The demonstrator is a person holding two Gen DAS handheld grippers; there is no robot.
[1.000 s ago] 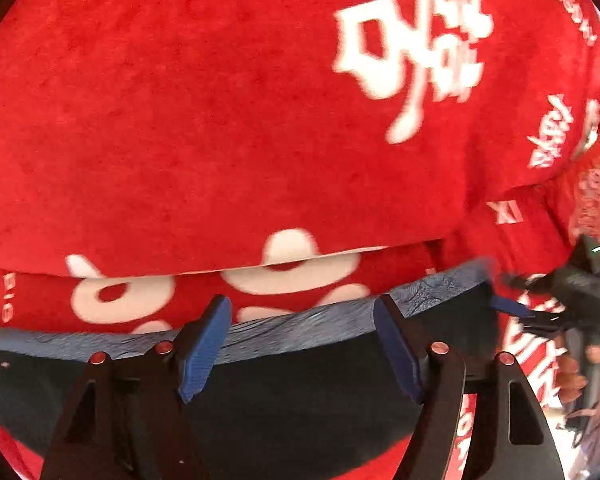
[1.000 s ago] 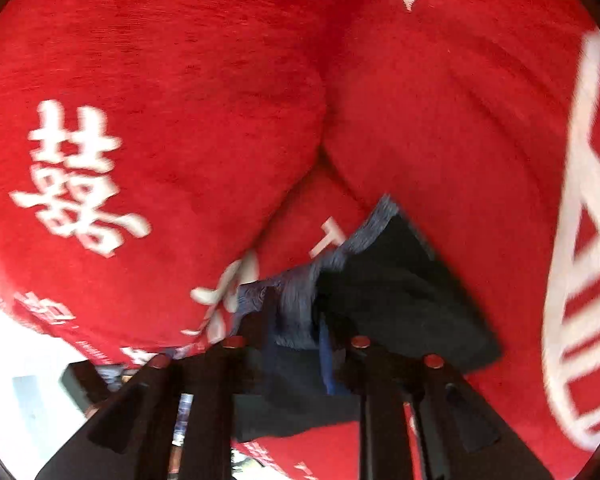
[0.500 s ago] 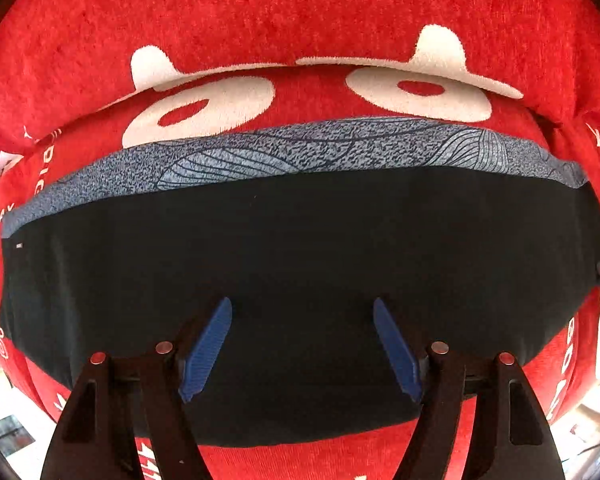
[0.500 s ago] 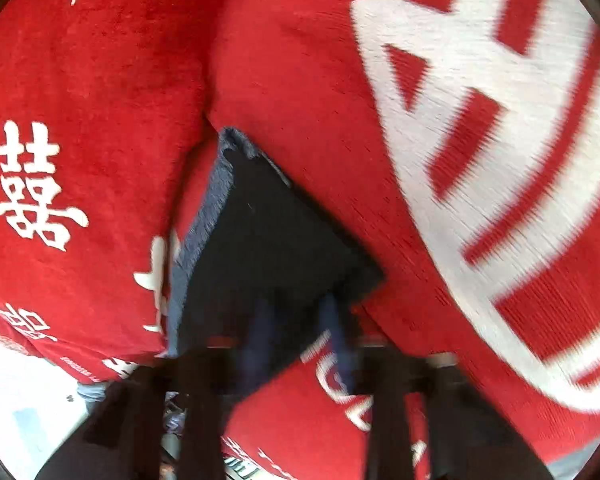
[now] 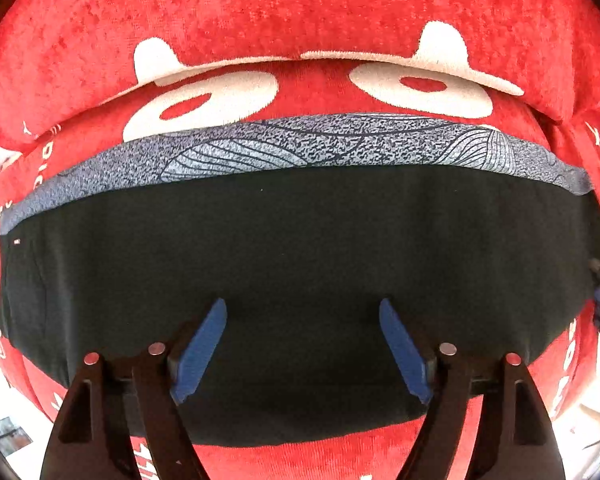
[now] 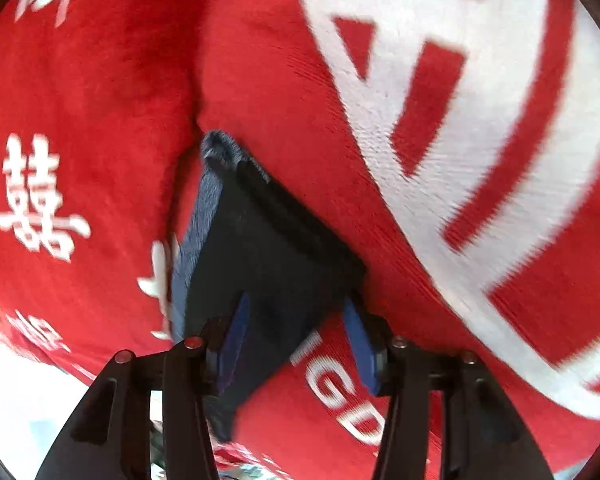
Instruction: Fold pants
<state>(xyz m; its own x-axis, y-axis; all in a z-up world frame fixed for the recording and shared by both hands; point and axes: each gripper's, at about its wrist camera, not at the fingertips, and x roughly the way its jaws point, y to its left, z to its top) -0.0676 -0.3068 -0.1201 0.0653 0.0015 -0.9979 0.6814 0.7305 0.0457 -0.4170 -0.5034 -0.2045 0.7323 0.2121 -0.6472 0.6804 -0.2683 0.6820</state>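
Folded pants [image 5: 300, 264] flat on red blanket [image 5: 260, 12]. Left gripper [image 5: 302, 344] and right gripper [image 6: 296, 332] opening, pads off cloth. Best withdrawn straight upward, without dragging the fold.

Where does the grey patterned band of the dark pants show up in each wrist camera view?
Left wrist view: the grey patterned band runs right across the picture along the far edge of the dark pants, above the middle.
Right wrist view: the band is a narrow strip down the pants' left edge, left of centre.
Shared landmark: the red blanket with white characters under the pants.
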